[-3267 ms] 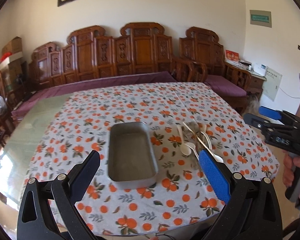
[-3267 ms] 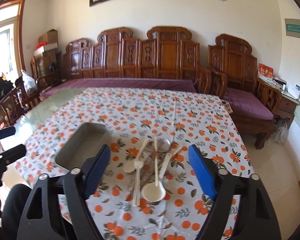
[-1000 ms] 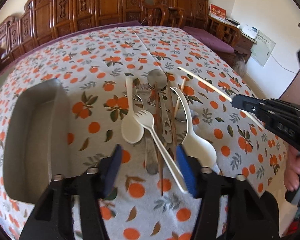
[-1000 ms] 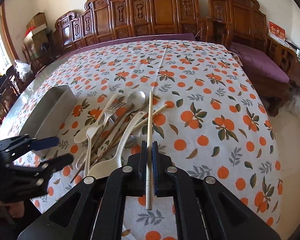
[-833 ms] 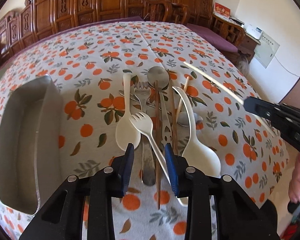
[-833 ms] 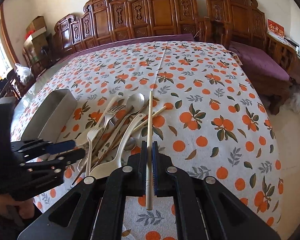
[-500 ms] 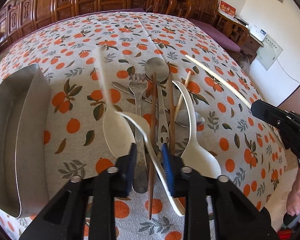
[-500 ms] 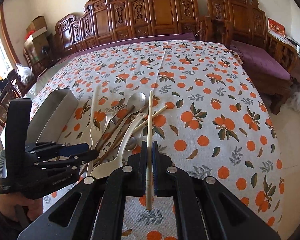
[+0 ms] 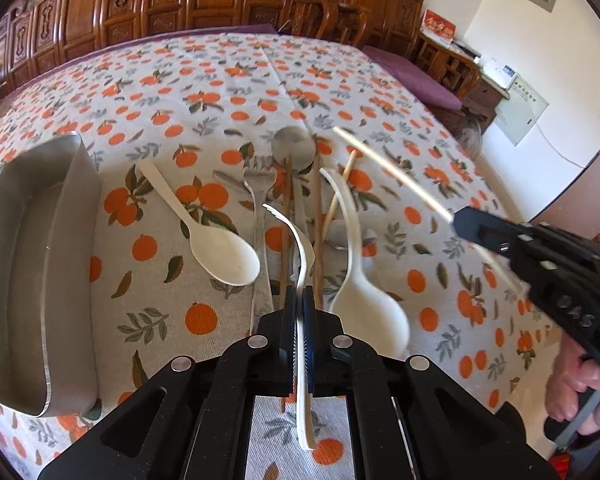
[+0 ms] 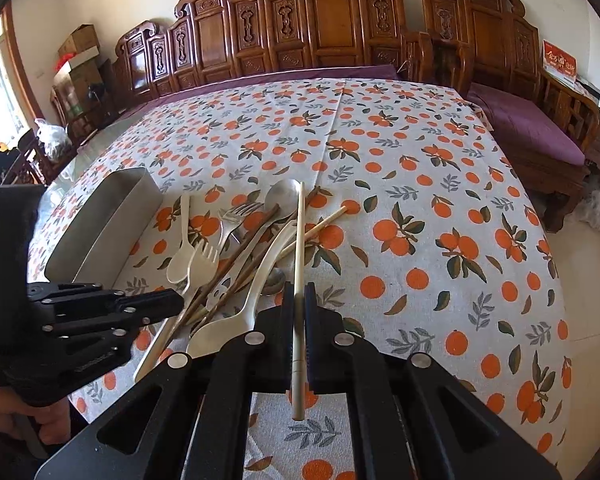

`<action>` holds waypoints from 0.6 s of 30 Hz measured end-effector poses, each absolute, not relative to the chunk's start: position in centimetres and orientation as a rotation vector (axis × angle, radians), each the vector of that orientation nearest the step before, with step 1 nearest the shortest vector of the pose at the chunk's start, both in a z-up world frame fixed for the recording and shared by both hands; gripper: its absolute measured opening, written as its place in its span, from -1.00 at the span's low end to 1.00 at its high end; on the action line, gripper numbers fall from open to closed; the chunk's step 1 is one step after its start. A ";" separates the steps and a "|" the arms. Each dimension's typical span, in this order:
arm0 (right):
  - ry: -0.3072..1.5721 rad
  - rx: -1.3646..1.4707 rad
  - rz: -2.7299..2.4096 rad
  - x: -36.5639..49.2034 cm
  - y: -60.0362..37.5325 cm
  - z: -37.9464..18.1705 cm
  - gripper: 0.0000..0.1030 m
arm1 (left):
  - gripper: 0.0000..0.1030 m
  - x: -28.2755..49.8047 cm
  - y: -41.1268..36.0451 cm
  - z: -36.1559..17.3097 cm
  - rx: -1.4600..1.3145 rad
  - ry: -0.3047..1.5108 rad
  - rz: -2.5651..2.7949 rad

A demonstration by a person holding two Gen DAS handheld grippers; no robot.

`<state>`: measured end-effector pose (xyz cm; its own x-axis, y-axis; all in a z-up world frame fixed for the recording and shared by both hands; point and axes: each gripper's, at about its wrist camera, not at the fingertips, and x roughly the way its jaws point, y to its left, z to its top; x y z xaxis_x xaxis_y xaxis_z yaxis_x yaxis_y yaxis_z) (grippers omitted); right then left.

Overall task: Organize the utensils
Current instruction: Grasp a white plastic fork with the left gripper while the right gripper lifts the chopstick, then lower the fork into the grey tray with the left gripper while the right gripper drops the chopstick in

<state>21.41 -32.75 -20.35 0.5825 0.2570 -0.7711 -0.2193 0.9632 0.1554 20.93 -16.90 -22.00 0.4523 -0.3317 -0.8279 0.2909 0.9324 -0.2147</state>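
Since a second back: left gripper (image 9: 299, 300) gone from half-spread over the pile to clamped shut on the white plastic fork (image 9: 296, 264); fork now lifted at the tine end, handle poking out behind the pads. White spoon (image 9: 216, 236) knocked askew, bowl swung nearer the fork. Right gripper (image 10: 299, 300) unchanged, pinched on a pale chopstick (image 10: 298, 280), held clear of the cloth.

Key relation: metal tray (image 9: 32, 280) lies left of the left gripper, well apart from the pile, open side up, long axis running roughly away from the camera. Fork's long axis runs along the gripper's pointing line, so roughly parallel to the tray already; sideways carry to the left looks enough, little turning needed. Left hand clearly nearer the tray; right gripper on the far side of the pile from it.

Remaining pile on the orange-print tablecloth (image 9: 204, 92): metal fork (image 9: 260, 184), metal spoon (image 9: 294, 148), brown chopsticks (image 9: 288, 216), large white ladle-spoon (image 9: 364, 300), all overlapping, just beside the lifted fork.

View differences: left wrist shows tray interior, nothing in it, and the right gripper side-on with the chopstick blurred. Right wrist shows fork tines (image 10: 206, 254) raised above the pile, the left gripper's (image 10: 168, 300) side profile, and only the tray's outer wall (image 10: 100, 224).
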 end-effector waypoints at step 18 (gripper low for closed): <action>0.848 -0.020 0.373 20.2 -27.1 -17.1 -0.88 | -0.96 21.2 -6.4 -15.0 -0.049 0.911 -0.295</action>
